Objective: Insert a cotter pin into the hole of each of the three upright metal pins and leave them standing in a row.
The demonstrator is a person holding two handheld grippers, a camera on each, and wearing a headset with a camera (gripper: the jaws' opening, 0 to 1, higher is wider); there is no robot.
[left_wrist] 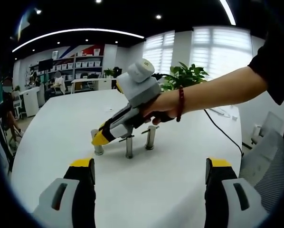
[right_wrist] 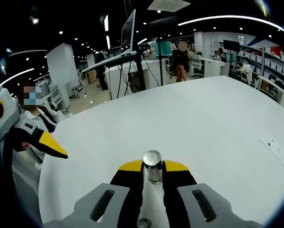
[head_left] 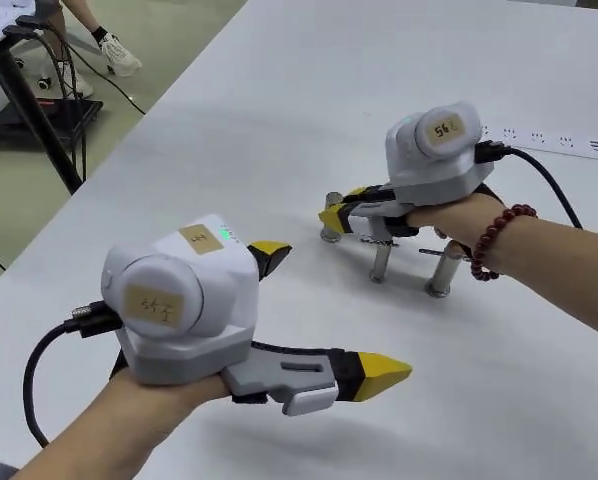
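Three upright metal pins stand in a row on the white table (head_left: 279, 120). The middle pin (head_left: 381, 263) and the right pin (head_left: 442, 272) each carry a thin cotter pin crosswise. My right gripper (head_left: 333, 216) reaches in from the right to the leftmost pin (right_wrist: 152, 166). Its yellow-tipped jaws are closed against either side of that pin's top. From the left gripper view, the right gripper (left_wrist: 99, 138) covers the upper part of that pin (left_wrist: 99, 149). My left gripper (head_left: 329, 312) hovers open and empty nearer me, apart from the row.
A white power strip (head_left: 559, 142) lies at the table's far right, and the right gripper's black cable (head_left: 544, 175) runs toward it. Beyond the table's left edge stands a black desk frame (head_left: 39, 100) on the floor. People are in the room behind.
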